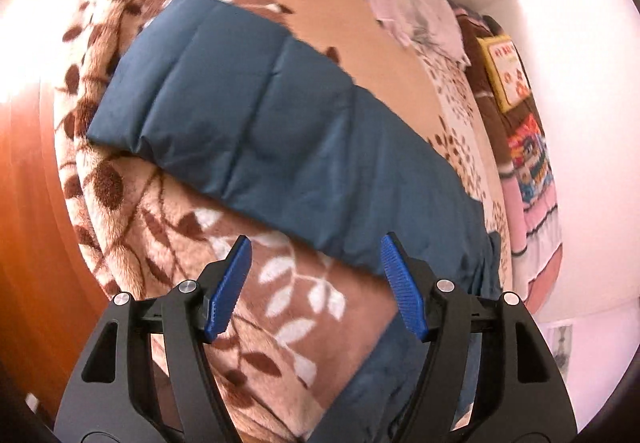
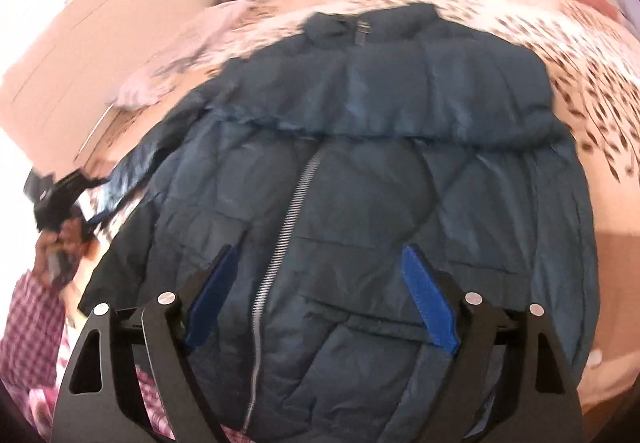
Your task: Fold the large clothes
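Dark blue puffer jacket (image 2: pixel 360 179) spread front-up on the leaf-patterned blanket (image 1: pixel 160 243) of the bed, silver zipper (image 2: pixel 288 219) down its middle, one sleeve (image 1: pixel 224 99) stretched out across the blanket, left claw (image 1: pixel 316 283) wide and empty above the sleeve, right claw (image 2: pixel 320 299) wide and empty over the jacket's lower front

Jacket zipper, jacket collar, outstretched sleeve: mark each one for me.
jacket zipper (image 2: pixel 286 231), right wrist view, middle of the silver teeth.
jacket collar (image 2: pixel 368 23), right wrist view, front of the stand-up collar.
sleeve (image 1: pixel 208 83), left wrist view, quilted panel near the cuff end.
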Tool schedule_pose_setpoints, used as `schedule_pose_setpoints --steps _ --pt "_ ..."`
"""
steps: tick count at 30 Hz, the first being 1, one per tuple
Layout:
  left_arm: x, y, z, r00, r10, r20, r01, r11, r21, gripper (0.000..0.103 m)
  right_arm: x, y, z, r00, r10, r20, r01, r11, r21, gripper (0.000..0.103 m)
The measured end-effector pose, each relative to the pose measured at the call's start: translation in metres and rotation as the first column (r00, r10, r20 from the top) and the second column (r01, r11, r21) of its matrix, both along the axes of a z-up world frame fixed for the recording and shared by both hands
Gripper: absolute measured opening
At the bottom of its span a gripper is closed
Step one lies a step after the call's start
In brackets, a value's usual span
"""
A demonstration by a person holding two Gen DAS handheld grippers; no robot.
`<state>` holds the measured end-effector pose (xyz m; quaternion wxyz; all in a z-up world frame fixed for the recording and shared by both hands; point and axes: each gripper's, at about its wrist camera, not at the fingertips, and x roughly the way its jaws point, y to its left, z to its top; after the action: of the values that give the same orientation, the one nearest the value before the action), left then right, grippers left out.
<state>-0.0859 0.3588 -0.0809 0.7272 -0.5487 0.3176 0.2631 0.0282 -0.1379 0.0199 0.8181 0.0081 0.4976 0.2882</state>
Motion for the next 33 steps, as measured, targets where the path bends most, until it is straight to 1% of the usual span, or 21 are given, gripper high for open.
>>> schedule_pose_setpoints --steps 3,5,7,9,10,11,12,13,14,16,17,19,21,24,25,27,28,30,32,33 --pt "0.001 0.006 -0.013 1.000 0.020 -0.005 -0.020 0.999 -0.028 0.066 -0.006 0.011 0.004 0.999 0.021 0.029 -0.020 0.999 -0.047 0.082" --pt "0.003 0.012 -0.019 0.999 0.038 -0.006 -0.038 0.999 -0.028 0.066 -0.007 0.014 0.007 0.998 0.030 0.049 -0.027 0.998 -0.055 0.082" --pt "0.006 0.016 -0.023 0.999 0.051 -0.003 -0.051 0.998 -0.032 0.066 -0.006 0.016 0.009 0.998 0.028 0.061 -0.023 0.996 -0.081 0.082" --pt "0.008 0.020 -0.023 0.998 0.062 -0.005 -0.062 0.998 -0.014 0.065 -0.001 0.016 0.014 0.998 0.010 0.059 -0.003 0.994 -0.109 0.081" --pt "0.010 0.022 -0.022 0.997 0.070 -0.019 -0.070 0.998 0.009 0.053 0.001 0.014 0.018 0.998 0.000 0.063 0.006 0.994 -0.105 0.079" --pt "0.010 0.023 -0.020 0.996 0.070 -0.054 -0.068 0.997 0.044 0.029 0.001 0.012 0.022 0.997 -0.005 0.071 0.012 0.995 -0.099 0.077" --pt "0.013 0.024 -0.018 0.993 0.058 -0.098 -0.050 0.995 0.082 0.016 0.002 0.009 0.028 0.996 -0.009 0.085 0.017 0.996 -0.091 0.073" --pt "0.014 0.025 -0.016 0.994 0.040 -0.106 -0.030 0.995 0.099 0.009 0.003 0.006 0.038 0.994 -0.006 0.110 0.016 0.996 -0.085 0.072" --pt "0.015 0.025 -0.009 0.994 0.032 -0.105 -0.017 0.991 0.133 0.006 0.003 0.003 0.048 0.991 -0.003 0.134 0.014 0.997 -0.081 0.071" --pt "0.014 0.021 0.009 0.996 0.021 -0.091 -0.002 0.979 0.205 0.004 0.004 -0.003 0.070 0.984 0.000 0.178 0.013 0.997 -0.075 0.070" --pt "0.017 0.018 0.021 0.996 0.008 -0.090 0.016 0.967 0.256 0.003 0.006 -0.006 0.080 0.983 -0.005 0.186 0.017 0.998 -0.062 0.070" --pt "0.022 0.011 0.048 0.996 -0.029 -0.084 0.057 0.934 0.352 0.003 0.013 -0.014 0.095 0.989 -0.018 0.145 0.018 1.000 -0.003 0.070" --pt "0.030 0.001 0.081 0.995 -0.083 -0.059 0.101 0.894 0.436 0.003 0.022 -0.019 0.111 0.999 -0.028 0.035 0.024 0.993 0.119 0.071" --pt "0.036 -0.012 0.121 0.989 -0.150 -0.017 0.137 0.849 0.511 0.003 0.030 -0.018 0.132 0.997 -0.013 -0.074 0.031 0.969 0.243 0.071" --pt "0.039 -0.020 0.137 0.984 -0.180 0.005 0.150 0.831 0.536 0.003 0.031 -0.015 0.142 0.993 0.011 -0.118 0.025 0.954 0.300 0.071" --pt "0.046 -0.034 0.161 0.972 -0.233 0.036 0.171 0.802 0.572 0.003 0.031 -0.008 0.153 0.983 0.060 -0.173 0.009 0.929 0.370 0.071" --pt "0.052 -0.045 0.175 0.962 -0.270 0.050 0.189 0.782 0.593 0.003 0.031 -0.003 0.158 0.978 0.091 -0.189 -0.009 0.919 0.394 0.073" --pt "0.062 -0.066 0.196 0.940 -0.334 0.069 0.219 0.749 0.626 0.003 0.030 0.005 0.158 0.980 0.106 -0.166 -0.038 0.929 0.367 0.077" --pt "0.072 -0.087 0.208 0.918 -0.390 0.073 0.254 0.719 0.646 0.003 0.031 0.010 0.146 0.989 0.071 -0.132 -0.030 0.957 0.290 0.077" --pt "0.077 -0.097 0.214 0.905 -0.419 0.070 0.274 0.702 0.657 0.003 0.032 0.011 0.131 0.993 0.035 -0.116 -0.008 0.973 0.230 0.077"
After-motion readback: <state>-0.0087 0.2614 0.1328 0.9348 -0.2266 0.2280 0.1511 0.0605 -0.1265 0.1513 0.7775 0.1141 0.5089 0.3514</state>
